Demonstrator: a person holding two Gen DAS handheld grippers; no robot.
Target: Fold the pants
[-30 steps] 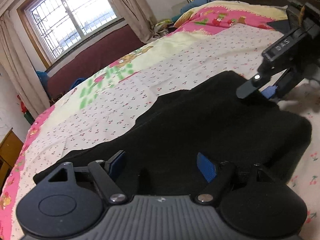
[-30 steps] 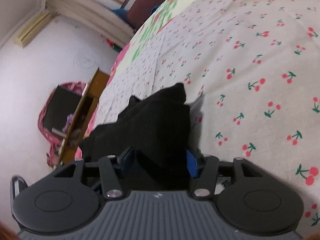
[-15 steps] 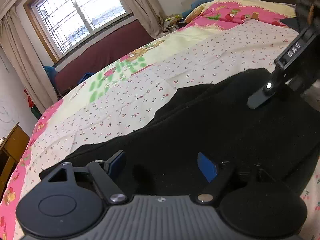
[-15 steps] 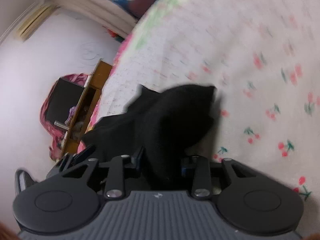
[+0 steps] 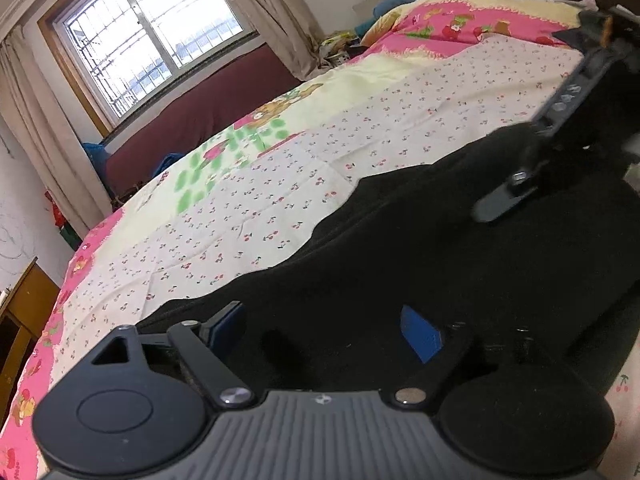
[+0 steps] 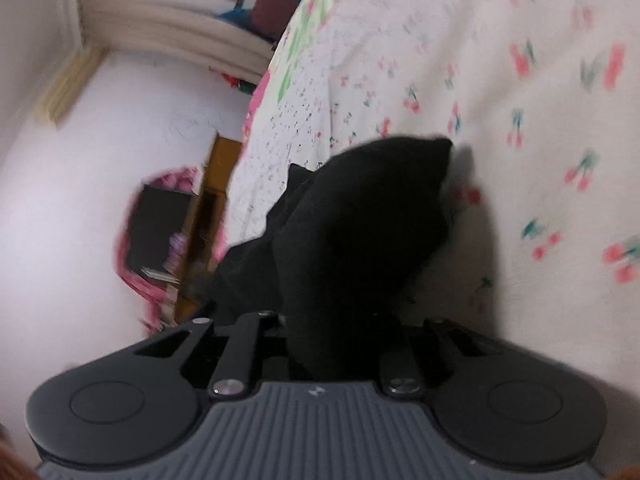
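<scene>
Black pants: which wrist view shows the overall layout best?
Left wrist. The black pants spread across the bedsheet, far edge visible, right gripper at one end. Right wrist view is blurred, showing only a bunched end in its gripper.

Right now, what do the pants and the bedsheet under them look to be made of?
Pants: thick, soft black fabric with a matte finish, fleece or knit perhaps; no sheen, and it bunches in bulky folds. Bedsheet: thin, smooth woven cloth, cotton-like, printed with cherries and showing fine creases.

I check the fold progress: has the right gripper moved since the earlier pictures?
Yes. In the left wrist view the right gripper has sunk onto the black cloth pants, jaws closing on them.
</scene>
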